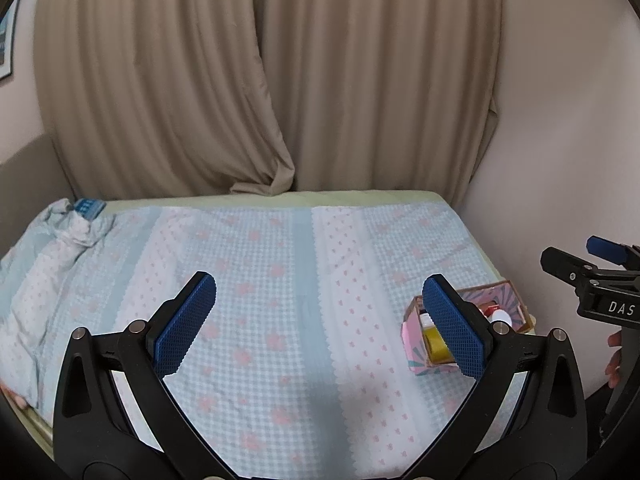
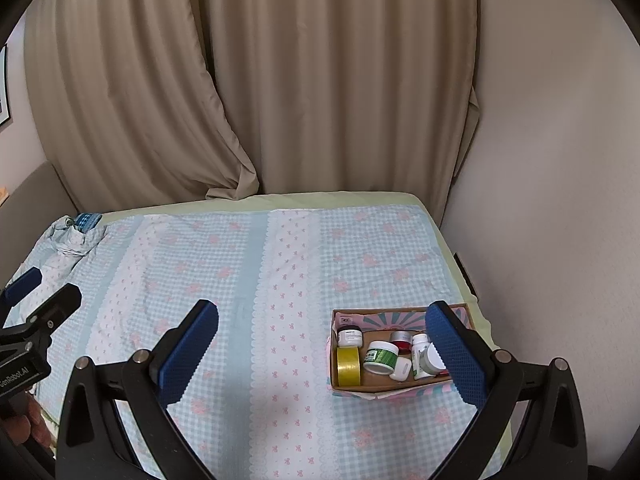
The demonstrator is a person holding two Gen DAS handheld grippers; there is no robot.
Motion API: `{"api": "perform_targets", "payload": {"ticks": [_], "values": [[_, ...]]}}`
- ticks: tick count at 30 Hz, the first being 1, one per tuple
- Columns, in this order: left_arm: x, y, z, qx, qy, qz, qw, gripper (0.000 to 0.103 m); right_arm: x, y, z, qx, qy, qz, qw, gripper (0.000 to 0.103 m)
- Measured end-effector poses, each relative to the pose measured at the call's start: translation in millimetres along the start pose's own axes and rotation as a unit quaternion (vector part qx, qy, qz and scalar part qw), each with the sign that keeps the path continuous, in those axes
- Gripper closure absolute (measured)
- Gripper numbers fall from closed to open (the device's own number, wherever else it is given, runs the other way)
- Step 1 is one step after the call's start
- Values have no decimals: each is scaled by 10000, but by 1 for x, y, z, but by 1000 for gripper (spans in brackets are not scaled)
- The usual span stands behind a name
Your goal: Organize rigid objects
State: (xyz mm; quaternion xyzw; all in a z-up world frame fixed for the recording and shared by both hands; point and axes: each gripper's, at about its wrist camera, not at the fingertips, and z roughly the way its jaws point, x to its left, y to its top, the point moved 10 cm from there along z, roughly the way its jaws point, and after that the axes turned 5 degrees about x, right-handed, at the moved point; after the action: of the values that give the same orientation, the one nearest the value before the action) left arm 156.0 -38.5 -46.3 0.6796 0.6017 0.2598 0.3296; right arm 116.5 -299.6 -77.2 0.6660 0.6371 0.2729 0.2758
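A small cardboard box (image 2: pixel 400 390) with a pink and teal printed lining is sitting on the bed (image 2: pixel 248 280), toward its right side near the wall. Inside it, several rigid items are lying packed together: a yellow tape roll (image 2: pixel 348 366) standing on edge at the left, a white jar with a green label (image 2: pixel 381 357) beside it, a small dark-lidded jar (image 2: pixel 350 336) behind, a red-and-silver tin (image 2: pixel 401 340), and white bottles (image 2: pixel 420 356) at the right. The labels are too small for us to read.

We are holding the right gripper (image 2: pixel 326 354) above the bedspread with its jaws spread wide and nothing between them. The box is lying ahead and to the right of its centre, partly behind its right-hand finger. We judge the right hand to be the nearer one.

We are also holding the left gripper (image 1: pixel 324 326) wide apart and empty; from it the box (image 1: pixel 416 344) is lying far to the right.

Writing is showing on the gripper bodies: "DAS" in the left view, "GenRobot.AI" in the right view.

Nothing else rigid is lying loose on the bedspread, apart from a small blue item (image 2: pixel 87 221) at the far left corner, so the sorting seems largely done.
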Motion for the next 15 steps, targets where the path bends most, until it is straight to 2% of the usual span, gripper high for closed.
{"api": "perform_targets", "payload": {"ticks": [5,15], "values": [[-1,3,-3,-150,143,40,9998,0,-1,0,0,-1,-22,8,10000,0],[1,4,-4,-242,73,-1,9997,0,-4,2,2,-20,-42,23,10000,0]]}}
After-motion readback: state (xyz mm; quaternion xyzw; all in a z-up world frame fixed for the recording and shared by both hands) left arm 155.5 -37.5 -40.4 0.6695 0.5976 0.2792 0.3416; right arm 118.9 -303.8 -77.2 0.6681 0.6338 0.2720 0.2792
